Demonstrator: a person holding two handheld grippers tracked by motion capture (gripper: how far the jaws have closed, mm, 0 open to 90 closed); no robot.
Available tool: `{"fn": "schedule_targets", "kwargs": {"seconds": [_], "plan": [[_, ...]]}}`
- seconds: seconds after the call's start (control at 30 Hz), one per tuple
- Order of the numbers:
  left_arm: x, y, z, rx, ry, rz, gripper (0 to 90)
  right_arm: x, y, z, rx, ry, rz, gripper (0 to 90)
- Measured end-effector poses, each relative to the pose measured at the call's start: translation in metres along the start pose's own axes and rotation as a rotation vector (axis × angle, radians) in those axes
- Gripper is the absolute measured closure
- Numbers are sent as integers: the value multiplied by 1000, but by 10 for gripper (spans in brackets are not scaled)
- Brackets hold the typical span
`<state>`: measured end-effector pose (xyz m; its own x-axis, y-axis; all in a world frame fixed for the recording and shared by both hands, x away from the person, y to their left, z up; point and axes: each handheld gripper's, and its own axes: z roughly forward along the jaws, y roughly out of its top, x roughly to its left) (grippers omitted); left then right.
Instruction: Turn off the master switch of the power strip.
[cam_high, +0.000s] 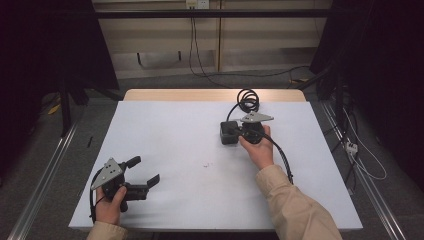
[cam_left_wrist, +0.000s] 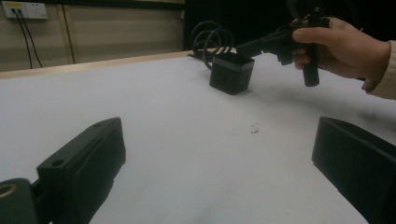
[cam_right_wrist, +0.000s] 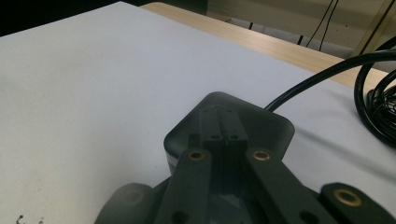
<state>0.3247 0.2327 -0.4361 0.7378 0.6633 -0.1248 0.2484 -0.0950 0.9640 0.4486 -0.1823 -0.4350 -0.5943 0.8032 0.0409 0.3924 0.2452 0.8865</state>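
Note:
A black cube-shaped box (cam_high: 228, 135) (cam_left_wrist: 231, 73) (cam_right_wrist: 275, 128) stands right of the middle of the white-covered table (cam_high: 170, 130). A black cable runs from it to a coil (cam_high: 248, 100) (cam_left_wrist: 212, 37) (cam_right_wrist: 380, 102) just behind. My right gripper (cam_high: 239, 131) (cam_left_wrist: 240, 46) (cam_right_wrist: 219, 116) is shut, its closed tips lying over the box's top; I cannot tell whether they touch it. My left gripper (cam_high: 145, 170) (cam_left_wrist: 217, 135) rests at the near left corner, open, with only bare table between its jaws.
A small dark mark (cam_high: 206, 164) (cam_left_wrist: 254, 128) sits on the sheet near the middle. The table's wooden back edge (cam_high: 215, 95) shows behind the sheet. Metal rails (cam_high: 45, 170) run along the floor on both sides, and loose cables (cam_high: 360, 155) lie at the right.

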Motion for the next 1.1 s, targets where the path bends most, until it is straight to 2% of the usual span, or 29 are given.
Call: {"fn": "schedule_targets", "kwargs": {"seconds": [0.2, 0.53, 0.67, 0.77, 0.87, 0.97, 1.0, 1.07, 1.1], "plan": [[0, 0, 0, 3, 1, 2, 25, -1, -1, 0, -8, 7, 11, 900], [1, 0, 0, 3, 3, 3, 25, -1, -1, 0, -7, 7, -2, 900], [0, -1, 1, 2, 3, -3, 25, -1, -1, 0, -11, 9, 14, 900], [1, -1, 0, 3, 1, -2, 25, 0, 0, 0, -5, -3, -5, 900], [2, -1, -1, 4, 2, -2, 25, -1, 1, -2, -24, -5, 26, 900], [2, 0, -1, -1, 4, 0, 25, -2, 1, -3, -23, -6, 12, 900], [1, 0, -1, -1, 4, 1, 25, -2, 1, -3, -22, -7, 13, 892], [1, -1, -1, 4, 1, -1, 24, -2, 1, -4, -19, -8, 17, 788], [1, -1, -1, 5, 1, 1, 25, -1, 2, -5, -23, -7, 19, 769]]}}
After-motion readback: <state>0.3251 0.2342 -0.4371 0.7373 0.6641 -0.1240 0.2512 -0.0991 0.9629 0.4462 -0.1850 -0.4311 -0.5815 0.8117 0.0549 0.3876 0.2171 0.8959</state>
